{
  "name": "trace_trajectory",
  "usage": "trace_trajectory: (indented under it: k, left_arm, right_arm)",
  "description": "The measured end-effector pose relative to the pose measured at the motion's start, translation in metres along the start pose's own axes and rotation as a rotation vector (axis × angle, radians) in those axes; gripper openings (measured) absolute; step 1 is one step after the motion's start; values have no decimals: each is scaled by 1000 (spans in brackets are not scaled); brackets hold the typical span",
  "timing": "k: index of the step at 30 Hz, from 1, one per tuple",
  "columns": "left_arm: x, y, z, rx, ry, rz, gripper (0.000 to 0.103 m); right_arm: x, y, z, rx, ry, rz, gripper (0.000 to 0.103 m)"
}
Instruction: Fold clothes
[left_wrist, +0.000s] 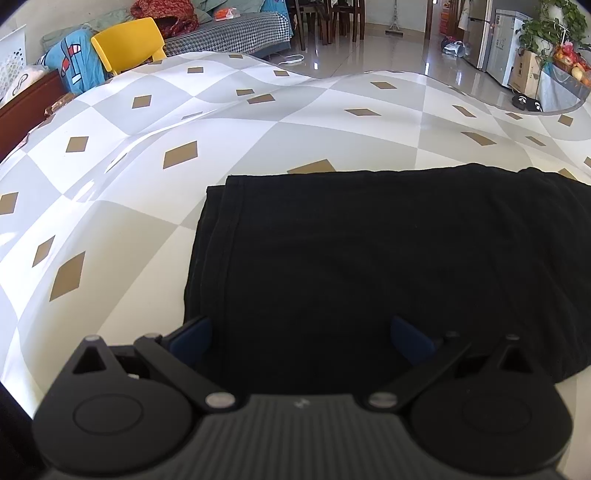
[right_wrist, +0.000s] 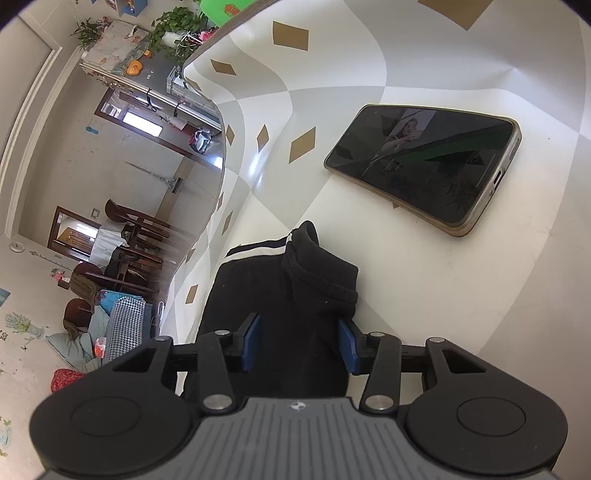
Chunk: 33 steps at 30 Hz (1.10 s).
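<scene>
Between my right gripper's (right_wrist: 299, 341) half-spread jaws sits a bunched edge of the black garment (right_wrist: 280, 295); whether the pads truly pinch it I cannot tell. My left gripper (left_wrist: 301, 336) stands wide, directly over the same garment (left_wrist: 369, 266), nothing clamped. Beyond, the folded cloth lies on the checked tablecloth (left_wrist: 147, 147), long axis running left to right. Farther off rests a phone (right_wrist: 424, 166), well apart.

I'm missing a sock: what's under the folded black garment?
Around the black garment only the checked tablecloth shows, so it lies on that. Anything beneath the fabric is covered and cannot be seen.
</scene>
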<state>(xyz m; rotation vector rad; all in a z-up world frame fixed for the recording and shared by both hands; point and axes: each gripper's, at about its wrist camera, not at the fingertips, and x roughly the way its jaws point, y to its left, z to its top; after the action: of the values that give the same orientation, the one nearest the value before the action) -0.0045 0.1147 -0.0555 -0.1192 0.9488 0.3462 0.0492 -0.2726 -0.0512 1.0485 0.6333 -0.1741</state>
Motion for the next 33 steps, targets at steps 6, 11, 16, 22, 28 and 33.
trace_trajectory:
  k: [6, 11, 16, 22, 28, 33]
  left_arm:
    - [0, 0, 0, 1, -3, 1, 103]
    - [0, 0, -1, 0, -5, 3, 103]
    - [0, -1, -1, 0, -8, 4, 103]
    - [0, -2, -2, 0, -13, 4, 103]
    - [-1, -2, -3, 1, -17, 2, 103]
    - [0, -2, -3, -1, -18, 4, 103]
  right_arm:
    - [1, 3, -2, -15, -7, -24, 40]
    - [2, 7, 0, -40, -28, -40, 40]
    - [6, 13, -1, -109, -57, -56, 41]
    - [7, 17, -5, -168, -85, -69, 41]
    - [2, 15, 2, -181, -171, -134, 42]
    - [3, 14, 3, -153, -127, -95, 44]
